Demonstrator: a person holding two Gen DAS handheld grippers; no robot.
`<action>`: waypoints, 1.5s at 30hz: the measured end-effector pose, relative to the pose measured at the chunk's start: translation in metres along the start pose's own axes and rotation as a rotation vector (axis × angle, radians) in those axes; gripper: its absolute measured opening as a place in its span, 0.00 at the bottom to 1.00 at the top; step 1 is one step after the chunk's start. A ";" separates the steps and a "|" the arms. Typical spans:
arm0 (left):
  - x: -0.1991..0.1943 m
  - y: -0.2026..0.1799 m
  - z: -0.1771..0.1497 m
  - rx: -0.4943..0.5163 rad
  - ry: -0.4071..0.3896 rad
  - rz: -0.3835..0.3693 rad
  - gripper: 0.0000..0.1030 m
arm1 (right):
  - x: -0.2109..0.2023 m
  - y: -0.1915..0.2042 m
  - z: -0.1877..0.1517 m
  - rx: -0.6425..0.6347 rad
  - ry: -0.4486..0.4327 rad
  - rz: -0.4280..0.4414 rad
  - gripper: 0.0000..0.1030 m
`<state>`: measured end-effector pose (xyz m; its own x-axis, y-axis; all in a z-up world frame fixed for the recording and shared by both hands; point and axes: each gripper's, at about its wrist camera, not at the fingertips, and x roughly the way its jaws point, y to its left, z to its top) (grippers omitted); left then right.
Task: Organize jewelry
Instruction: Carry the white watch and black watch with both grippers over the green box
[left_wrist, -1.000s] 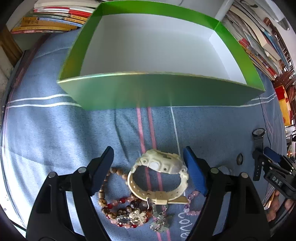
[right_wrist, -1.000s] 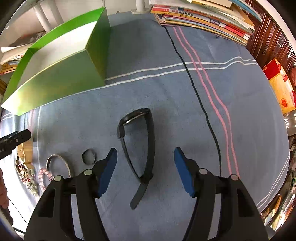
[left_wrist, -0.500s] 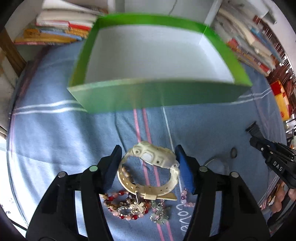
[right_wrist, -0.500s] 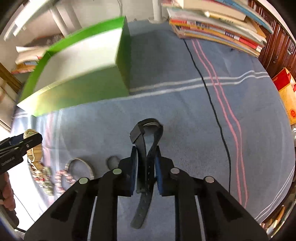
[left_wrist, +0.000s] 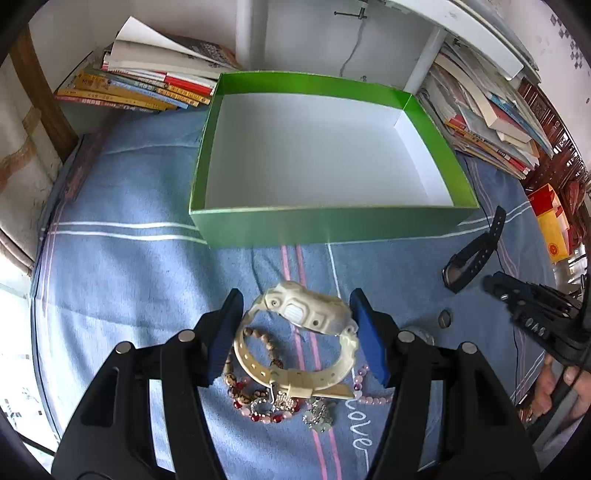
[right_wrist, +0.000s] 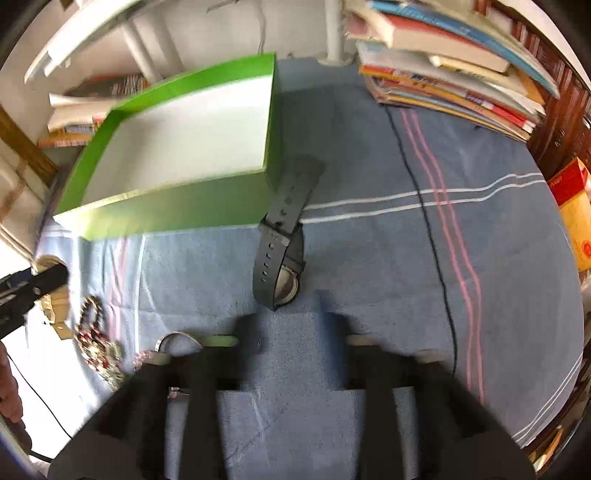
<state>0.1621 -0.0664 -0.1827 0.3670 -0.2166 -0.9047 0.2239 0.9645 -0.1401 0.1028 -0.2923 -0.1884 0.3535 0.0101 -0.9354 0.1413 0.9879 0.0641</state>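
Your left gripper (left_wrist: 295, 332) holds the cream watch (left_wrist: 306, 332) between its blue fingers (left_wrist: 225, 332), the pads pressed on the watch case and strap, lifted over the pile of beaded bracelets (left_wrist: 255, 384) on the blue striped cloth (left_wrist: 122, 288). The pink bead string (left_wrist: 369, 397) lies just beside that pile, near the word "love" on the cloth. Your right gripper (right_wrist: 291, 332) is blurred and its fingers are opening, released, with nothing between them; the black watch (right_wrist: 280, 254) lies ahead of them on the cloth, its strap tip reaching toward the corner of the green box (right_wrist: 173, 206). A silver bangle (right_wrist: 177, 339) sits by the right gripper's left finger. The green box, white inside, stands open beyond both watches, with stacks of books (left_wrist: 147, 85) behind it.
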 end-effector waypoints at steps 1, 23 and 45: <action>0.002 0.000 -0.001 -0.001 0.004 0.005 0.58 | 0.003 0.005 0.000 -0.023 0.001 -0.018 0.59; -0.024 0.014 0.015 -0.014 -0.051 0.002 0.58 | -0.042 0.023 0.027 0.004 -0.157 0.112 0.02; 0.017 0.010 0.113 -0.039 -0.093 0.013 0.58 | -0.005 0.088 0.120 -0.146 -0.187 0.105 0.02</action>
<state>0.2724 -0.0775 -0.1536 0.4523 -0.2158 -0.8654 0.1837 0.9720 -0.1464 0.2242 -0.2240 -0.1370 0.5261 0.0982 -0.8448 -0.0353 0.9950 0.0937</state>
